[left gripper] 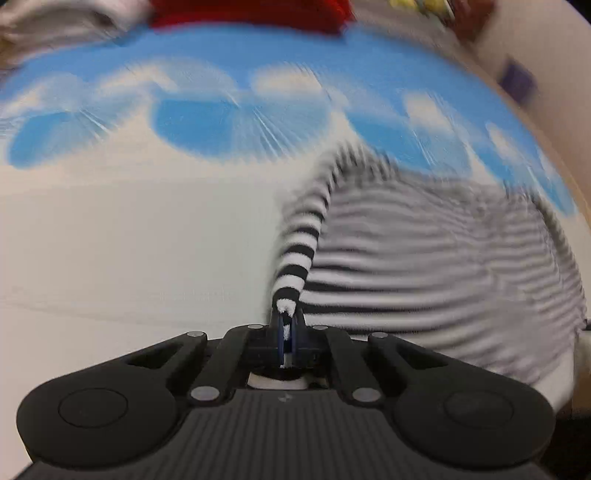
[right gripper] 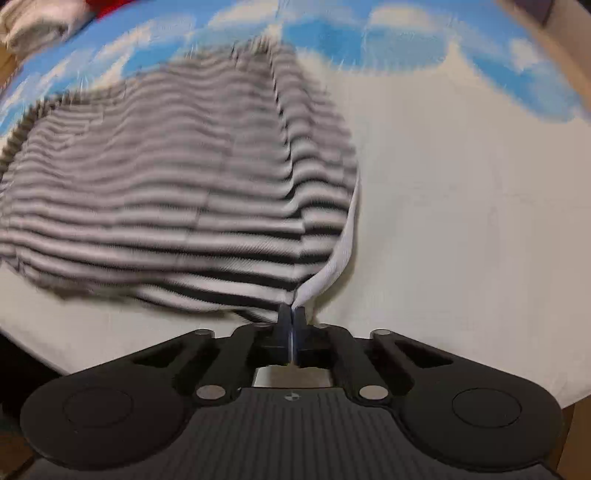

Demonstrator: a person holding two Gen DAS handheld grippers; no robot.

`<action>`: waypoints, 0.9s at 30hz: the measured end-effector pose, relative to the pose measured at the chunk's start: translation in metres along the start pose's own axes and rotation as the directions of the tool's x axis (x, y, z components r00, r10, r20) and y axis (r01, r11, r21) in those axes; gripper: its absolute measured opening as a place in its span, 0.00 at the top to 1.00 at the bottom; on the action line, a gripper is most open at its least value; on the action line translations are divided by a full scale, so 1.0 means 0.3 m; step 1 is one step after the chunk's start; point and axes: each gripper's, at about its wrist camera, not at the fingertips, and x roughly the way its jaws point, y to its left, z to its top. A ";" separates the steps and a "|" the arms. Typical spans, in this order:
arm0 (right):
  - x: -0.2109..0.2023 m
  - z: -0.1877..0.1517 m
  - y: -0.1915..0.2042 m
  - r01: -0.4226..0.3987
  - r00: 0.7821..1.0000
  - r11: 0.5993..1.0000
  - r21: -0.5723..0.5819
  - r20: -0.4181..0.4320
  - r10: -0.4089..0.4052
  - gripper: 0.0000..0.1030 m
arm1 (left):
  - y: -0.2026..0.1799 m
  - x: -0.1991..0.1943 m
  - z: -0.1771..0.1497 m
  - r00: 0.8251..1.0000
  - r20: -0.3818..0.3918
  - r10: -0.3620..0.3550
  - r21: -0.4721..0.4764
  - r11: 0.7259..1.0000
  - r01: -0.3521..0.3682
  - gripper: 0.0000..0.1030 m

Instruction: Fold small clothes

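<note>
A small black-and-white striped garment (left gripper: 424, 251) lies spread over a cloth printed with blue sky and white clouds (left gripper: 110, 229). My left gripper (left gripper: 287, 317) is shut on the striped garment's twisted corner, which runs up and away from the jaws. In the right wrist view the same garment (right gripper: 166, 192) fills the left half. My right gripper (right gripper: 291, 314) is shut on its near right corner, by a white hem band (right gripper: 343, 251). Both views are motion-blurred.
A red item (left gripper: 251, 14) and a pale crumpled cloth (left gripper: 62, 22) lie at the far edge of the printed cloth. The pale cloth also shows in the right wrist view (right gripper: 33, 26). A wooden surface edge (left gripper: 546, 66) runs along the far right.
</note>
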 end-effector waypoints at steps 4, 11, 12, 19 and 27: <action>-0.099 0.016 -0.065 0.016 0.988 0.996 0.086 0.152 -0.029 1.00 | 0.030 -0.017 -0.004 0.999 0.008 0.031 -0.023 0.999 -0.031 0.97; 0.026 -0.018 0.002 0.143 0.988 0.988 -0.063 -0.047 -0.146 1.00 | 0.016 -0.033 -0.018 1.000 -0.021 -0.009 -0.006 1.000 0.008 0.62; 0.019 -0.012 -0.004 0.186 0.982 0.981 -0.054 -0.037 -0.188 1.00 | 0.024 -0.058 -0.016 0.999 0.009 -0.043 -0.023 0.999 0.043 0.60; -0.044 0.017 -0.074 0.123 0.987 0.983 0.133 0.083 -0.134 0.98 | -0.005 -0.071 -0.048 0.989 -0.071 -0.127 0.046 0.990 0.130 0.51; 0.063 0.024 -0.012 0.006 0.999 0.994 0.107 -0.043 -0.002 0.67 | 0.023 0.038 -0.107 0.957 -0.267 -0.116 0.028 0.991 0.128 0.45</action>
